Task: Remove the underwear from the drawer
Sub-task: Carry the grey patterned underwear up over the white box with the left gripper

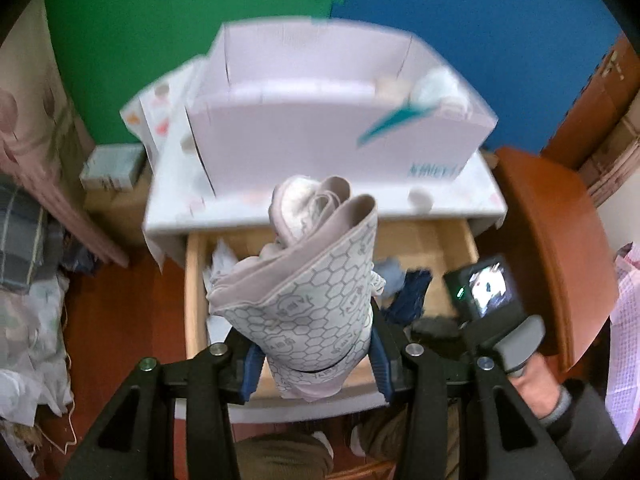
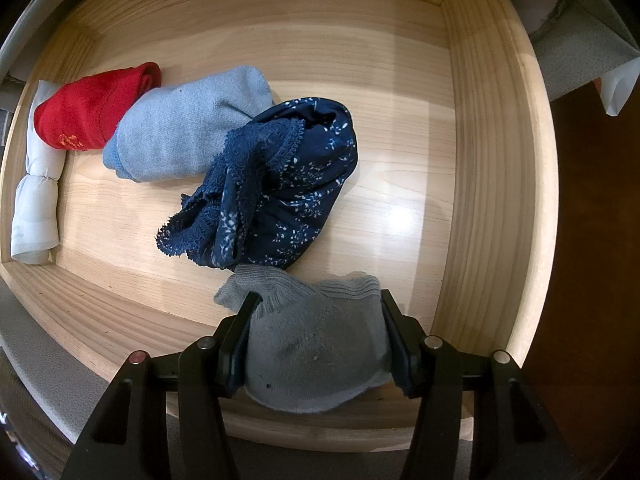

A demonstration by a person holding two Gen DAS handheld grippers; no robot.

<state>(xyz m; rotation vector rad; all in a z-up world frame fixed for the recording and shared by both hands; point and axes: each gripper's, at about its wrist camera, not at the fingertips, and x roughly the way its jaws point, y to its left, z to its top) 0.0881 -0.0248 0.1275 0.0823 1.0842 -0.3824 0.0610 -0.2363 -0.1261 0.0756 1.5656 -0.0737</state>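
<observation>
Honeycomb-printed underwear (image 1: 316, 312), rolled up, sits clamped in our left tongs (image 1: 316, 364) above the open drawer (image 1: 196, 280), so the lift-out step looks under way. Our right tongs (image 2: 320, 340) grip a grey sock (image 2: 316, 356) down near the drawer's near wall. Next, we judge, comes carrying the roll clear and setting it down.

Motion is blurring the white box (image 1: 340, 120) at twelve o'clock in the left wrist view, leaving its teal lettering unreadable. The patterned roll (image 1: 316, 308) is hiding the drawer's (image 1: 196, 280) middle. In the right wrist view, the white roll (image 2: 36, 200) at nine o'clock is lying partly under the red garment (image 2: 88, 108).
</observation>
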